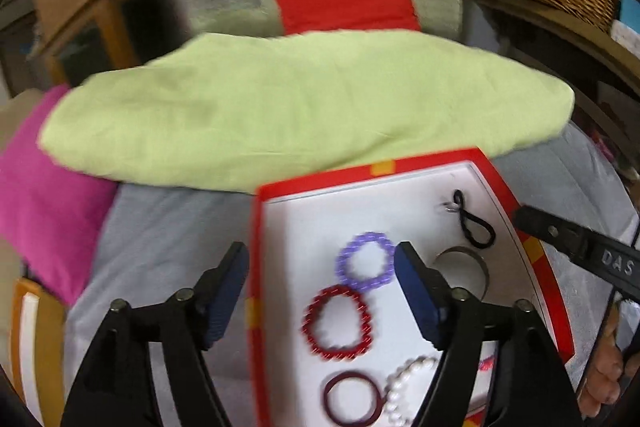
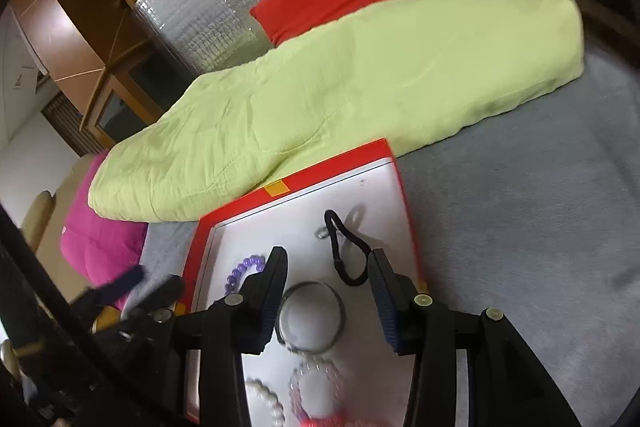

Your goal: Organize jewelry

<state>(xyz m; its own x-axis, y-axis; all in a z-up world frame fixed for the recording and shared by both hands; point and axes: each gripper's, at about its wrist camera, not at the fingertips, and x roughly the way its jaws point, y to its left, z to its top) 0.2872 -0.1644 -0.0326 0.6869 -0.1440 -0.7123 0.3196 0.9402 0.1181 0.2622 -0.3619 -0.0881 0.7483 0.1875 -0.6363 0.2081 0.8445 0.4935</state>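
Two grippers hang over one red-rimmed tray (image 1: 472, 157) that lies on a grey cover, its far edge touching a lime-green quilt (image 1: 304, 99); every place below is given from that tray.

Inside it, on the white floor, the jewelry lies loose. A black cord loop (image 2: 346, 253) sits toward the far right corner, its long axis running from the far rim toward the near one, with a small metal ring (image 2: 321, 233) just beside its far end. Nearer the middle lies a silver bangle (image 2: 312, 317), flat. Toward the left rim are a purple bead bracelet (image 1: 364, 261) and, touching it on the near side, a red bead bracelet (image 1: 340, 323). Closer to the near rim are a dark maroon ring (image 1: 352, 403) and a white pearl string (image 1: 404, 385).

The right gripper (image 2: 328, 301) has its jaws spread, nothing pinched; the bangle lies directly below the gap and the cord loop just ahead of the right finger. The left gripper (image 1: 322, 295) is spread wider and also empty; it straddles the tray's left rim, with the purple and red bracelets below the gap, toward its right finger.

Judging by this, the right hand is nearer the bangle and the cord, the left nearer the bead bracelets. For the cord, a grip across its narrow width looks the likely approach.
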